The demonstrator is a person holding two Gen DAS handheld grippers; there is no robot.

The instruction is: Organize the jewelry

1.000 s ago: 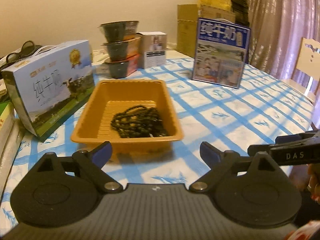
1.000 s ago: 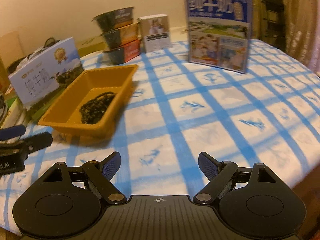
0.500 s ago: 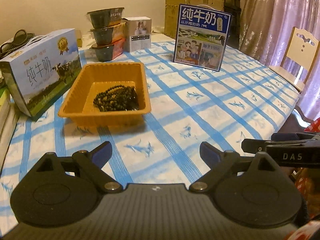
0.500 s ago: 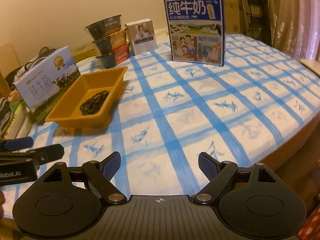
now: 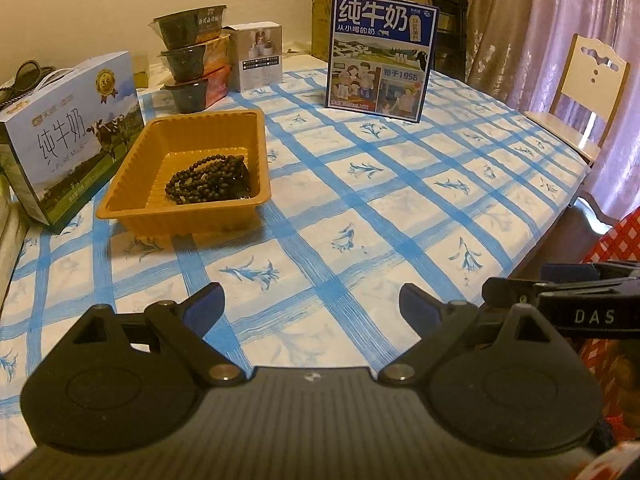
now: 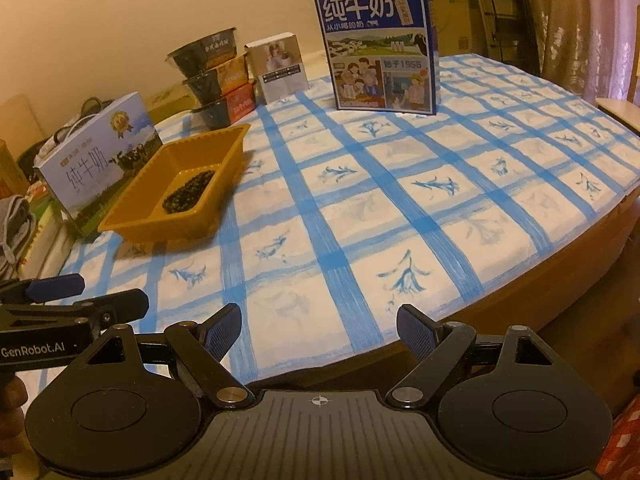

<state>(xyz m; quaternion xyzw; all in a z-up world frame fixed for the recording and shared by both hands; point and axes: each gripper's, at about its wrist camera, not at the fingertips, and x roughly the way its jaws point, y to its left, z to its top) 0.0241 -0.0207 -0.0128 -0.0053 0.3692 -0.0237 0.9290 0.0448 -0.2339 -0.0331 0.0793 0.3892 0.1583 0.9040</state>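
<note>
Dark bead strands [image 5: 208,179] heaped, tangled.

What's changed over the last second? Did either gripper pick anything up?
Both grippers pulled back from the orange plastic tray toward the table's near edge. The left gripper and right gripper are open and empty, as before. The dark beaded necklace stayed in the tray; the boxes did not move.

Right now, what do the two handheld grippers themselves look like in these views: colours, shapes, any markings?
Both are matte black. The left gripper and the right gripper each have two round disc housings, silver pivot pins, a ribbed grey plate with a small crosshair mark, and blue textured fingertip pads. Seen from the side, the left reads "GenRobot.AI" and the right reads "DAS", both in white. No cables are visible.
</note>
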